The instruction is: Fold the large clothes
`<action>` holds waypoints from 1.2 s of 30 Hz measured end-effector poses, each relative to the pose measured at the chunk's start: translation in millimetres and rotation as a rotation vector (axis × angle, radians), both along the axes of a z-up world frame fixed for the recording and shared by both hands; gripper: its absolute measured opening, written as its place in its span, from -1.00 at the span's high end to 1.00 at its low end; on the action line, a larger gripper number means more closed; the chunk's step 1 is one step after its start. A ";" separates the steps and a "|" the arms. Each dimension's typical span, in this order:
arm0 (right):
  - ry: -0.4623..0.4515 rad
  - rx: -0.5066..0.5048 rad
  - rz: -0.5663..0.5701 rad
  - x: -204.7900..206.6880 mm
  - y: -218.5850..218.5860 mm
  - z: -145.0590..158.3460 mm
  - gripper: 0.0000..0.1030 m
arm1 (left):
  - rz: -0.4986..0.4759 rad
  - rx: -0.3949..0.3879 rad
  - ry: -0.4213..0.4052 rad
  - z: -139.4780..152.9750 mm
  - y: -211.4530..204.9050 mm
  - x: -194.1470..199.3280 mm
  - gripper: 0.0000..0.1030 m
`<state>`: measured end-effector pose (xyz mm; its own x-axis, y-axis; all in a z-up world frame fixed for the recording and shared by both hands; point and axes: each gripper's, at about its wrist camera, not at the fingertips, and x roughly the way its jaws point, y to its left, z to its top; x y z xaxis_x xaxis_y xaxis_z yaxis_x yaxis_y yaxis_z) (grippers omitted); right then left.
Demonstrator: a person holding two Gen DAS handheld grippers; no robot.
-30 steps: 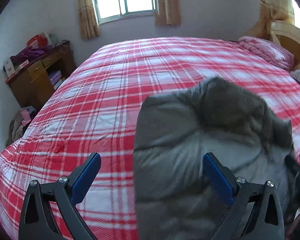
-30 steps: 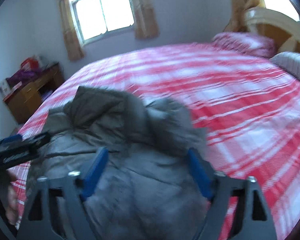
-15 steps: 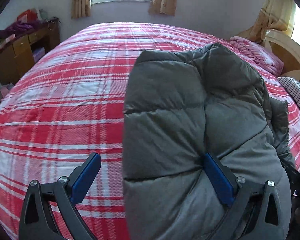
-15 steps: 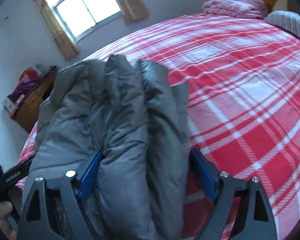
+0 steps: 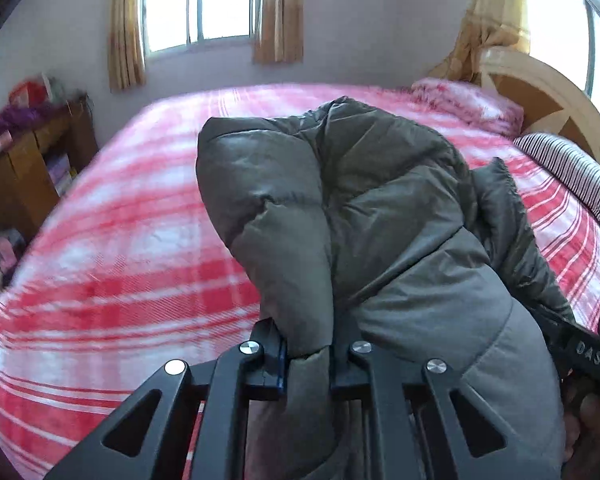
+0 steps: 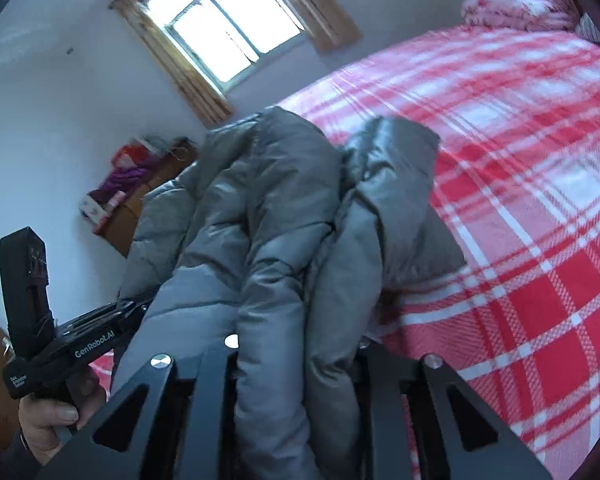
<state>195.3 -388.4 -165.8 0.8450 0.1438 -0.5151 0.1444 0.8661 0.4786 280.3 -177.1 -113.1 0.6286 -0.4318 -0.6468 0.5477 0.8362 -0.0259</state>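
We hold the bulky, soft, slippery grey puffer jacket (image 5: 364, 208) above the plaid bed (image 5: 112, 240), left gripper (image 5: 307, 364) and right gripper (image 6: 296, 360) fingers both clamped on thick quilted folds.

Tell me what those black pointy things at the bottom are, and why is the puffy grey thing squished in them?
Those are hand-held grabbers, like big tongs; a person holds one in each hand. Each carries a camera looking along its two fingers, so one picture comes from the left gripper and the other from the right gripper. Both are squeezed shut on a grey puffer jacket, holding it above a bed with a red plaid bedspread. In the right picture you can see the person's hand gripping the other grabber's handle. Further back are a pink pillow, a window and a wooden desk.
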 end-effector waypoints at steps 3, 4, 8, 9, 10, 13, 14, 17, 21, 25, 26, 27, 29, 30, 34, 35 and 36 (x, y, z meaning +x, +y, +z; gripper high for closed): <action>-0.062 -0.006 0.036 -6.1 16.2 24.9 0.59 | 0.027 -0.022 -0.056 33.6 31.1 -14.9 0.75; -0.081 -0.007 0.049 -5.9 22.9 32.8 0.59 | 0.042 -0.031 -0.075 45.2 44.4 -20.9 0.75; -0.148 -0.027 0.127 -3.4 63.5 64.3 0.59 | 0.093 -0.041 -0.135 69.9 86.6 -30.6 0.75; -0.156 -0.024 0.143 -0.9 71.3 67.9 0.59 | 0.112 -0.041 -0.146 74.2 99.6 -32.1 0.75; -0.162 -0.018 0.167 3.1 82.1 72.4 0.59 | 0.130 -0.043 -0.151 76.7 112.7 -32.2 0.75; -0.169 -0.024 0.218 12.8 111.4 76.5 0.59 | 0.185 -0.038 -0.153 73.5 144.5 -26.3 0.76; -0.171 -0.029 0.235 16.1 118.8 78.7 0.59 | 0.199 -0.036 -0.152 72.2 149.6 -24.6 0.76; -0.171 -0.044 0.285 29.9 145.5 80.3 0.59 | 0.256 -0.044 -0.140 67.4 184.5 -23.0 0.77; -0.163 -0.055 0.348 53.3 173.8 76.6 0.59 | 0.312 -0.051 -0.137 62.6 218.5 -21.5 0.78; -0.160 -0.056 0.399 68.5 199.3 69.1 0.59 | 0.359 -0.044 -0.149 59.2 242.8 -21.0 0.78; -0.160 -0.055 0.406 74.3 200.6 66.2 0.59 | 0.367 -0.042 -0.148 56.5 246.2 -20.4 0.78; -0.157 -0.056 0.417 79.4 204.0 63.1 0.59 | 0.376 -0.037 -0.144 52.4 250.6 -20.3 0.78; -0.148 -0.059 0.430 85.3 210.6 58.3 0.59 | 0.392 -0.033 -0.124 43.9 258.8 -15.2 0.78; -0.141 -0.061 0.436 89.0 213.5 54.2 0.59 | 0.398 -0.031 -0.115 39.7 260.9 -13.9 0.78; -0.101 -0.073 0.441 101.0 214.0 36.0 0.60 | 0.413 -0.004 -0.095 15.3 265.9 -7.8 0.78; -0.093 -0.075 0.441 99.5 214.9 33.2 0.60 | 0.415 -0.001 -0.087 10.3 265.7 -6.0 0.78; -0.078 -0.080 0.439 101.2 214.6 27.9 0.60 | 0.416 0.007 -0.081 3.5 265.3 -4.3 0.78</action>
<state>296.5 -173.8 -137.9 0.7494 0.4598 -0.4764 -0.2789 0.8718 0.4027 276.0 88.2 -109.6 0.7973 -0.1262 -0.5903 0.1633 0.9865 0.0096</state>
